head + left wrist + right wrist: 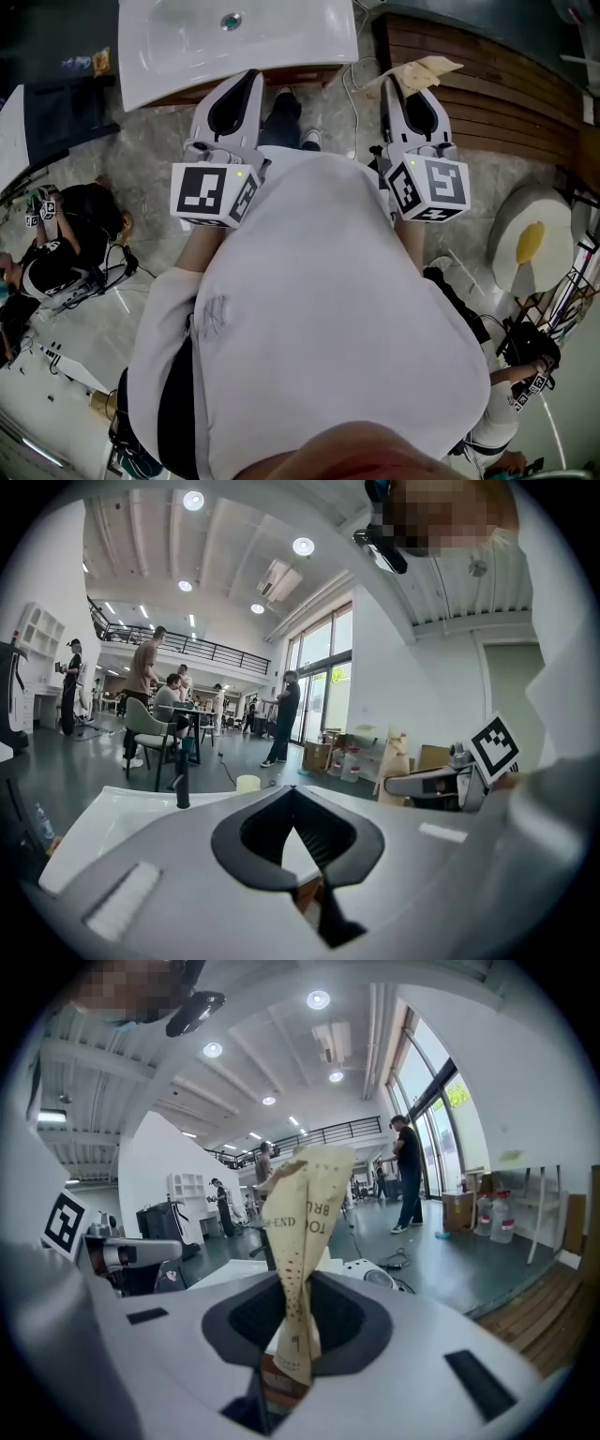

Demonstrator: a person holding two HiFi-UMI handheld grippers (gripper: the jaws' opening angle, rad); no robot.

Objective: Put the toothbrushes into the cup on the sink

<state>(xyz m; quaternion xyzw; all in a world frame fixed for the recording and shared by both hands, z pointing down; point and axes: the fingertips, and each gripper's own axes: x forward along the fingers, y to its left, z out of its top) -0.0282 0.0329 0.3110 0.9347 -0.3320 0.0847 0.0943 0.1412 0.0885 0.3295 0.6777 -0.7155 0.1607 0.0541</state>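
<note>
In the head view both grippers are held close to the person's chest, pointing at the white sink (309,42) ahead. My right gripper (392,86) is shut on a cream paper toothbrush packet (427,70) that sticks out past its tip. In the right gripper view the printed packet (298,1241) stands up between the jaws. My left gripper (251,80) has its jaws together and holds nothing. In the left gripper view a pale cup (247,783) stands at the sink's far side, right of a black tap (182,785). No other toothbrush shows.
The sink basin has a drain (232,21) near its middle. Wooden decking (487,75) lies to the right of the sink. A round white table (530,242) stands at the right. A person crouches on the floor at the left (56,244). Several people stand in the hall behind.
</note>
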